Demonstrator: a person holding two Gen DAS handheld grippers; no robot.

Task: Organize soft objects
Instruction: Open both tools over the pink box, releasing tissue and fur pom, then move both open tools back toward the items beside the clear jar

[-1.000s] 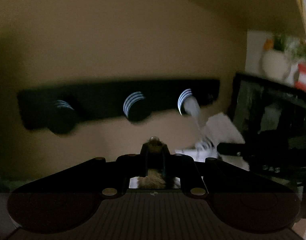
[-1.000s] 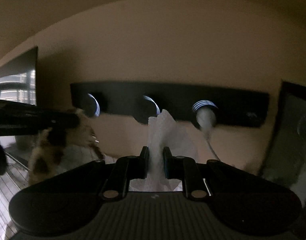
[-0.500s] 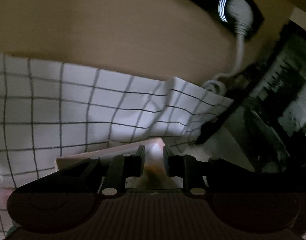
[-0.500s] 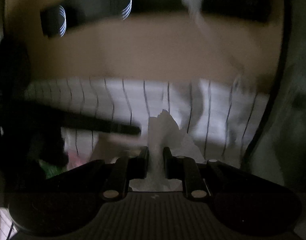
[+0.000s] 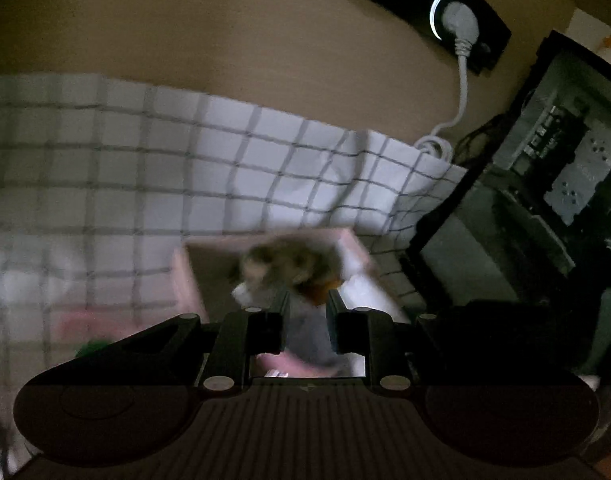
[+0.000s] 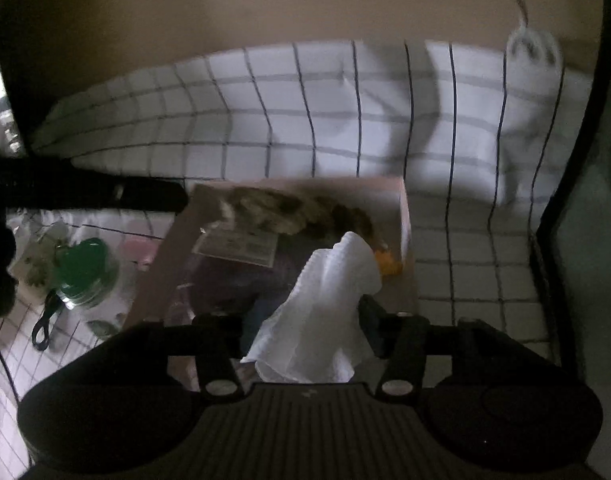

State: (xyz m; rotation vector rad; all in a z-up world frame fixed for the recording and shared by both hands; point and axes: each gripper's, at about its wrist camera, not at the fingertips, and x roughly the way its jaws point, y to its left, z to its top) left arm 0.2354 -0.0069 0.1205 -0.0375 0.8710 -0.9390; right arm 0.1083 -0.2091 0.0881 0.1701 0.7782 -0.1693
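Observation:
A pink open box (image 5: pixel 185 276) (image 6: pixel 403 216) sits on a white checked cloth (image 5: pixel 145 184) (image 6: pixel 305 112). A furry brown-and-white plush toy (image 5: pixel 289 268) (image 6: pixel 289 212) lies in the box, blurred. My left gripper (image 5: pixel 307 308) hangs just above the box with its fingers a little apart and the plush below them, not gripped. My right gripper (image 6: pixel 305 312) stands wide open over the box, and a white cloth (image 6: pixel 325 312) lies loose between its fingers, draping into the box. The left gripper's dark finger (image 6: pixel 105 192) reaches in from the left.
A black socket strip (image 5: pixel 425 4) with a white plug (image 5: pixel 459 28) and cable is on the beige wall. A dark open computer case (image 5: pixel 545 184) stands at the right. A green clip-like object (image 6: pixel 81 268) and small items lie left of the box.
Both grippers have tipped down from the wall toward the box. The left gripper has let the plush drop into the box. The right gripper has opened and released the white cloth.

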